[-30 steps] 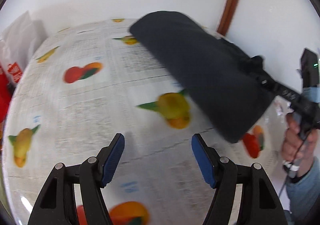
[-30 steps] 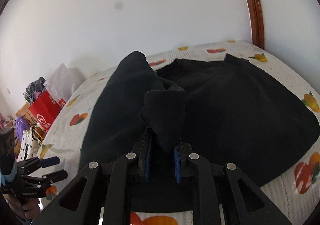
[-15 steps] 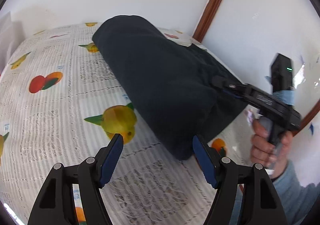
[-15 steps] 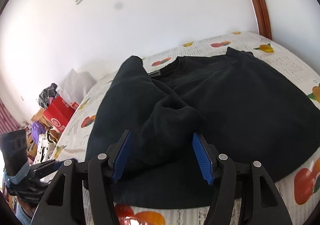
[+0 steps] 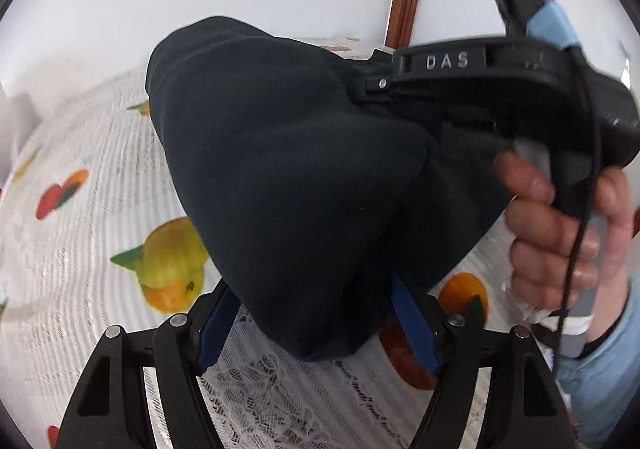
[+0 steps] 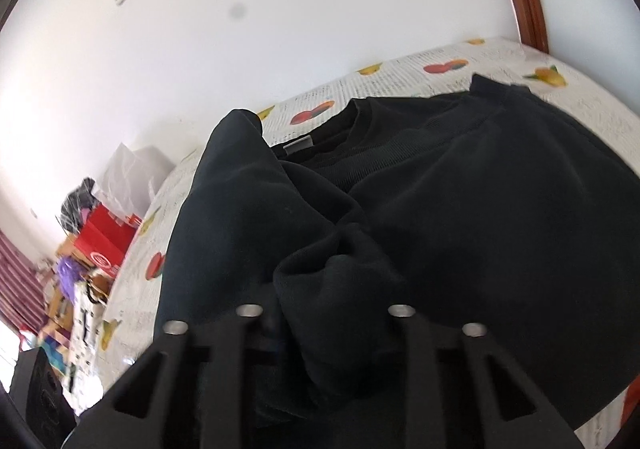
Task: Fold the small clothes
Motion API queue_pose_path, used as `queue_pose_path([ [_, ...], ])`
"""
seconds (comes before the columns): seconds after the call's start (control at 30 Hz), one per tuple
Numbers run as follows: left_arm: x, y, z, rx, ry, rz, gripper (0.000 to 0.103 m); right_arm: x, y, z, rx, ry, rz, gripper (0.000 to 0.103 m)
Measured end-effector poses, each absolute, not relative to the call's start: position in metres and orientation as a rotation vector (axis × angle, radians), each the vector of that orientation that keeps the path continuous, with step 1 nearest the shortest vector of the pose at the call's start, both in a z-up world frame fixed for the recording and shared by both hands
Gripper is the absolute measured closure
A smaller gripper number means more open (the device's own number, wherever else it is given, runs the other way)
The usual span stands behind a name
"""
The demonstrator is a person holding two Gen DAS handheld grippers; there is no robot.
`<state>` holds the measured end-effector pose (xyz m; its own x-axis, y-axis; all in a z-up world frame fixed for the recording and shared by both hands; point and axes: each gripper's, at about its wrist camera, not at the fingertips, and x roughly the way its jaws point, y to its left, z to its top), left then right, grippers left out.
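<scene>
The black sweatshirt [image 5: 304,177] lies on the fruit-print tablecloth [image 5: 80,233], its near corner between the left gripper [image 5: 310,319]'s spread jaws. Right gripper [image 6: 324,333] – can't tell its jaws, cloth hides them. Shallow bite – corner probably slips.

Left of the black sweater [image 5: 288,169] the table [image 5: 80,257] lies bare; the right tongs [image 5: 384,83] crowd its right.

Black sweatshirt [image 6: 460,185] on white, fruit-printed tablecloth [image 5: 80,249]; red bag [image 6: 106,239].
</scene>
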<state>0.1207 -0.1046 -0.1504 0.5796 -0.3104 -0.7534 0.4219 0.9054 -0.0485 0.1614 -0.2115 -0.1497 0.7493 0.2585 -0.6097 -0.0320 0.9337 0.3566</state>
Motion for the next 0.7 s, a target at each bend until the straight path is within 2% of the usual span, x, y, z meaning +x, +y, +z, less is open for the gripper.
queue_pose_path([
  [0.1, 0.126, -0.105, -0.15, 0.12, 0.867, -0.411, 0.029, 0.147, -0.218, -0.132, 0.289, 0.604, 0.165, 0.087],
  [0.3, 0.138, -0.105, -0.149, 0.121, 0.868, -0.384, 0.027, 0.079, -0.267, -0.095, 0.324, 0.329, 0.1, 0.088],
  [0.37, 0.137, -0.109, -0.149, 0.13, 0.868, -0.387, 0.027, 0.066, -0.284, -0.1, 0.347, 0.332, 0.075, 0.088],
  [0.53, 0.132, -0.119, -0.147, 0.139, 0.869, -0.408, 0.029, 0.073, -0.309, -0.151, 0.362, 0.541, -0.027, 0.088],
  [0.63, 0.134, -0.124, -0.145, 0.108, 0.883, -0.424, 0.037, 0.077, -0.313, -0.163, 0.392, 0.597, -0.037, 0.08],
  [0.7, 0.135, -0.124, -0.143, 0.093, 0.881, -0.45, 0.059, 0.08, -0.312, -0.162, 0.405, 0.605, -0.034, 0.074],
])
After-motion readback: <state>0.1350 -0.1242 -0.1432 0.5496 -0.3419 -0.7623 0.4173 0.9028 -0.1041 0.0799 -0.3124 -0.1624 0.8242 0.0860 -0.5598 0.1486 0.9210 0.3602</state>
